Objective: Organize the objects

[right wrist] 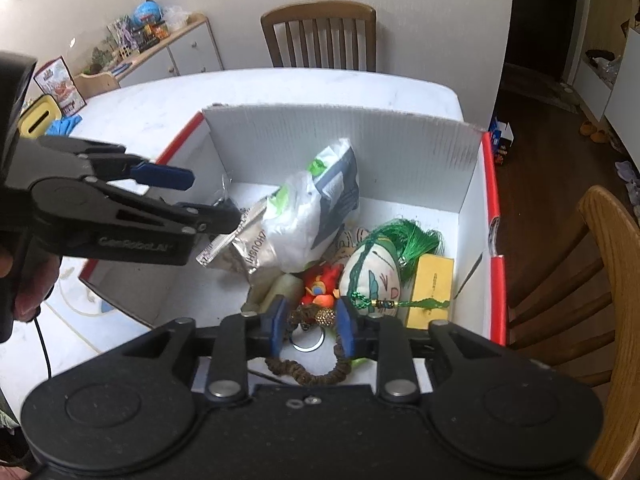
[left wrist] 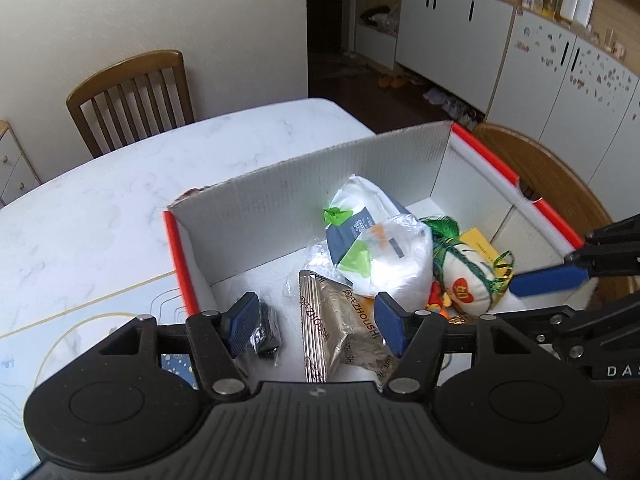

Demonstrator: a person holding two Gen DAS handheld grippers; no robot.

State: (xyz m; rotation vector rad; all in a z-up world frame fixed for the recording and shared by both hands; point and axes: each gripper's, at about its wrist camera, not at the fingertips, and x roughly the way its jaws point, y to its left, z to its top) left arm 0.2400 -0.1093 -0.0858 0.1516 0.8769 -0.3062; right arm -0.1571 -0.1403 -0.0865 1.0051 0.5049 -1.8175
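Both grippers are hanging over the white cardboard box (left wrist: 280, 200) with the red rim, which sits on the marble surface (left wrist: 120, 184) and already holds pretty much everything.

Left gripper (left wrist: 316, 320): jaws parted, nothing pinched. The crinkly gold foil packet (left wrist: 340, 328) lies right under the gap at the bottom middle of the left wrist view, and a small black thing in clear wrap (left wrist: 266, 332) is just beside the left pad.

Right gripper (right wrist: 312, 320): jaws also loosened, not gripping. The braided brown cord with a metal ring (right wrist: 308, 360) lies between and below the pads at the lower middle of the right wrist view. I can't tell if a pad brushes it.

The rest is heaped toward the middle: white plastic bags (left wrist: 384, 256), a stuffed pouch with green tassels (right wrist: 376, 268), a yellow box (right wrist: 432, 288) and a red toy (right wrist: 324, 284).

What could go wrong, I'd guess:
- that cord loops around the right pad, so pulling away could snag it and drag it back out
- the green tassel strings look easy to catch too
- the two grippers are near each other over one box, so they could bump
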